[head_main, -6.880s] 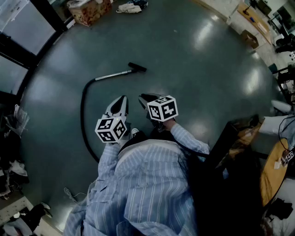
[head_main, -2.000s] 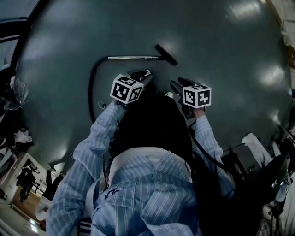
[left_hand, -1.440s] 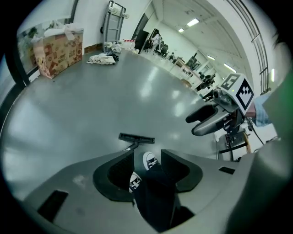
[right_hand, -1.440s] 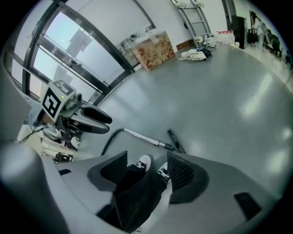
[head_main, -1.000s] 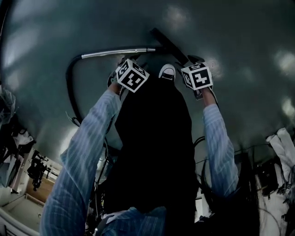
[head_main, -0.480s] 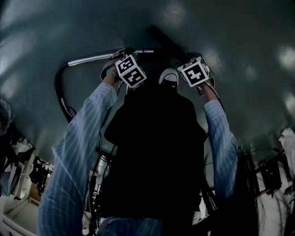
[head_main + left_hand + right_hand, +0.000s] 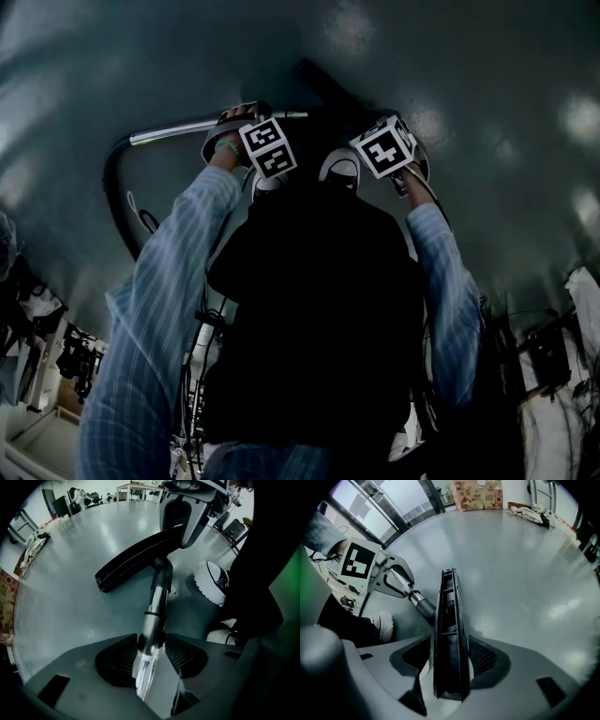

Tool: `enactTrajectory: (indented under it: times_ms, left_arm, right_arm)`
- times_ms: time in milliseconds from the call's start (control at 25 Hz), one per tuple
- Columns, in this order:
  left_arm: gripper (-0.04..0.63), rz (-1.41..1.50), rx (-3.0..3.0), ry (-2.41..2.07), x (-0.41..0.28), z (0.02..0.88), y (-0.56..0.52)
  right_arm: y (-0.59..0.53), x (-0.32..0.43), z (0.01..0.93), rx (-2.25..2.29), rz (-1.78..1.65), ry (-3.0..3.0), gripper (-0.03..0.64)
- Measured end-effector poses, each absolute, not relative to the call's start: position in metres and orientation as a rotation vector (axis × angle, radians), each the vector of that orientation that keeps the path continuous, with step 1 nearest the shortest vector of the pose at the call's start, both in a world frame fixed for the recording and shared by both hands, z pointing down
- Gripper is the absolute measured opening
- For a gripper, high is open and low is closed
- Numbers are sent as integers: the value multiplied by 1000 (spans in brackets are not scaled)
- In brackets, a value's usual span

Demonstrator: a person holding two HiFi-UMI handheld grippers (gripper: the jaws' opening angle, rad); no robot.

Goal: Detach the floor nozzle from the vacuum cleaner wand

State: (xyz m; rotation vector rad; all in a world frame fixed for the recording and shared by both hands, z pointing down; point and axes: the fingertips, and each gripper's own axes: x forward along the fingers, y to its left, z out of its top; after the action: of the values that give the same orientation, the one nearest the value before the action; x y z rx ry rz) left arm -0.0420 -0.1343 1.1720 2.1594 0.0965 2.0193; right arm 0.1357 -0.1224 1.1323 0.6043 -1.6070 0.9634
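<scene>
The vacuum lies on the grey floor. Its chrome wand (image 7: 152, 620) runs into a black neck (image 7: 161, 576) that joins the long black floor nozzle (image 7: 136, 557). My left gripper (image 7: 151, 641) points down over the wand near that joint, open, with the tube between its jaws. My right gripper (image 7: 450, 648) straddles one end of the nozzle (image 7: 449, 620), open, with a sliver of floor showing beside the left pad. In the head view the wand (image 7: 173, 131) and black hose (image 7: 117, 197) lead off left, and the nozzle (image 7: 323, 84) is dim.
A white sneaker (image 7: 211, 581) stands close beside the wand joint, also seen as a sneaker (image 7: 339, 167) between my arms. A cardboard box (image 7: 480, 494) and a heap of clothes (image 7: 529, 513) lie far off by the glass wall. Another cloth pile (image 7: 33, 550) is at the left.
Both grippers have dropped down onto the vacuum: the left now straddles the wand, the right the nozzle. The head view has bent lower and closer over them.
</scene>
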Motion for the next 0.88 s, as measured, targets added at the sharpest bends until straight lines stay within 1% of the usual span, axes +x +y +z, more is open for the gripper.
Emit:
enactTrajectory:
  times_ms: [200,400,560,760,880]
  left_arm:
    - [164,2033,2180,121,-43,1172,-135]
    - [164,2083,2152,151,-43,1176,-134]
    - [175,2026,2029,145,-52,1176,-131]
    - [183,2040,1988,108,-56,1174,-130]
    - [183,2083,2000,70,-61,1168,-130]
  right_arm:
    - [-125,137,1140,645,896,-1572,256]
    - [-125,143,1136,687,785,-1549,232]
    - [-122,178,1129,687,631,-1463,227]
    - [-105,242,1124,769,795,-1368,227]
    - [-103,246,1113,770,857,-1382,229]
